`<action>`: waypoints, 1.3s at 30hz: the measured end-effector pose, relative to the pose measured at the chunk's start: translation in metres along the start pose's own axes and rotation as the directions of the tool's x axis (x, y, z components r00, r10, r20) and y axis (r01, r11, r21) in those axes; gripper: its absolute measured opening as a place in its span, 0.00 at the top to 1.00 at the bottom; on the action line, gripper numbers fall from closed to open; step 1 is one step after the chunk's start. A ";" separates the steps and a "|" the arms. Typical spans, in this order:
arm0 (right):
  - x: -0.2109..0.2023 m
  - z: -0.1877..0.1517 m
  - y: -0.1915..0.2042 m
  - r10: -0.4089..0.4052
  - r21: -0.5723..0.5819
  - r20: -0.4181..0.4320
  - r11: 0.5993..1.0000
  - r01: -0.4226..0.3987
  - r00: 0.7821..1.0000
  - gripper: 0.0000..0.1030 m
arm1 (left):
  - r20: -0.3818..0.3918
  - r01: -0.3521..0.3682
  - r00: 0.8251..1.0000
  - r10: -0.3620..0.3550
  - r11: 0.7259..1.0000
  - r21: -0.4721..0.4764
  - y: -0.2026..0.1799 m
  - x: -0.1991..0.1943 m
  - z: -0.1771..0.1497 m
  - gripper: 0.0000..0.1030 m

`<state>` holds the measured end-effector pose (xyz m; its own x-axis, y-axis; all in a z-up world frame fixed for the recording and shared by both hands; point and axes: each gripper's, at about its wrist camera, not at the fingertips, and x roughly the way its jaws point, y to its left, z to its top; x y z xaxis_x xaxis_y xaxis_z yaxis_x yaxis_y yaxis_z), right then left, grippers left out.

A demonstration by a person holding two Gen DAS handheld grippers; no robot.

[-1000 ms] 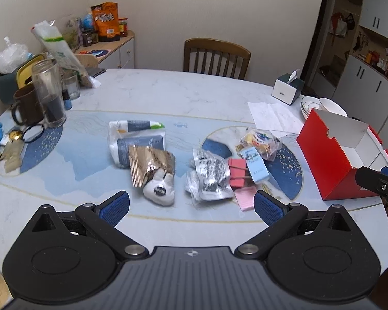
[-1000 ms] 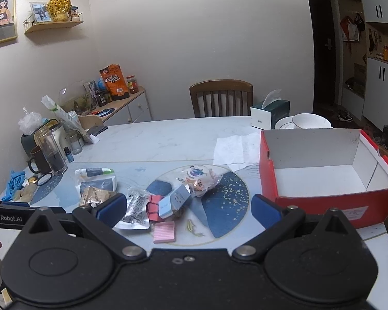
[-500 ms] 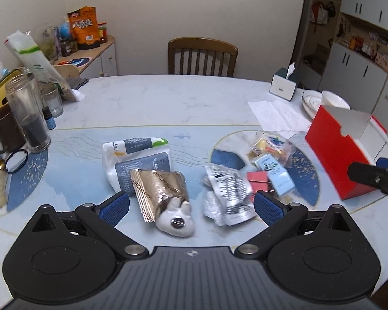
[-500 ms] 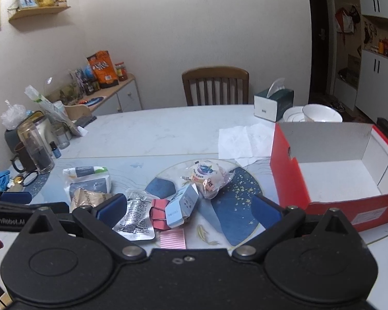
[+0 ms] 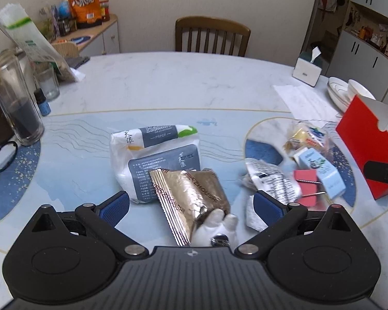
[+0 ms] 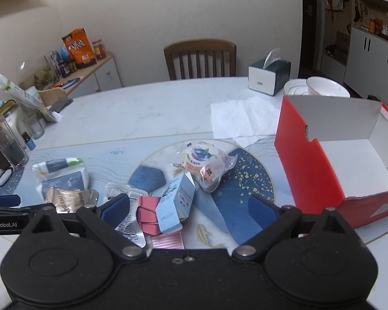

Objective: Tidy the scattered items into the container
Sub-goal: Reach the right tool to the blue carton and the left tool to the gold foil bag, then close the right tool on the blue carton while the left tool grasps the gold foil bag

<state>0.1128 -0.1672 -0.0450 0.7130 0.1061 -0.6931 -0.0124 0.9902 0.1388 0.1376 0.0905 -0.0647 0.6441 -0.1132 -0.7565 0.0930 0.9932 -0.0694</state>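
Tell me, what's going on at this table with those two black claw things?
A person holds a gripper in each hand over scattered packets. The left gripper is open above a gold foil pouch. The right gripper hangs over a pale blue carton, its jaws closing slightly but gripping nothing. The red box beside them looks empty.

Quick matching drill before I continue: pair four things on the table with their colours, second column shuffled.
1. box
2. foil pouch
3. small carton
4. binder clips

a. pink
b. light blue
c. red outside, white inside
d. gold-brown

Pairs: 1-c, 2-d, 3-b, 4-a
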 end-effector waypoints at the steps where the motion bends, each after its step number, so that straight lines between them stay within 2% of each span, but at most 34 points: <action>1: 0.004 0.001 0.001 -0.002 0.000 -0.007 1.000 0.002 1.000 0.06 | -0.008 0.002 1.000 -0.002 1.000 -0.003 0.002 0.004 0.002 0.01; 5: 0.022 0.003 0.005 -0.004 -0.014 -0.039 1.000 0.004 0.999 0.07 | -0.038 -0.025 0.999 0.025 1.000 0.001 0.007 0.022 0.010 0.01; 10: 0.044 0.005 0.007 -0.002 -0.012 -0.087 1.000 0.001 0.996 0.11 | -0.079 -0.005 0.997 0.005 1.000 0.002 0.011 0.039 0.016 0.01; 15: 0.065 0.008 0.001 0.001 0.040 -0.129 0.999 0.004 0.992 0.17 | -0.108 0.020 0.994 -0.021 1.000 -0.009 0.012 0.048 0.017 0.01; 17: 0.072 0.010 -0.002 0.002 0.052 -0.144 0.999 0.005 0.990 0.21 | -0.116 0.028 0.993 -0.029 1.000 -0.015 0.013 0.051 0.018 0.03; 26: 0.092 0.014 -0.008 0.029 0.125 -0.185 0.992 -0.006 0.982 0.24 | -0.152 0.036 0.988 -0.039 0.999 -0.025 0.015 0.061 0.018 0.13; 30: 0.098 0.014 -0.010 0.061 0.175 -0.207 0.984 -0.024 0.976 0.27 | -0.157 0.053 0.986 -0.058 0.998 -0.035 0.015 0.062 0.017 0.21; 39: 0.103 0.013 -0.015 0.100 0.249 -0.227 0.968 -0.042 0.969 0.49 | -0.146 0.075 0.986 -0.080 0.996 -0.040 0.014 0.059 0.016 0.33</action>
<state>0.1955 -0.1728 -0.1091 0.5307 0.2223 -0.8179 0.1330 0.9312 0.3394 0.1891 0.0976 -0.0997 0.5165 -0.1876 -0.8355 0.1107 0.9821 -0.1521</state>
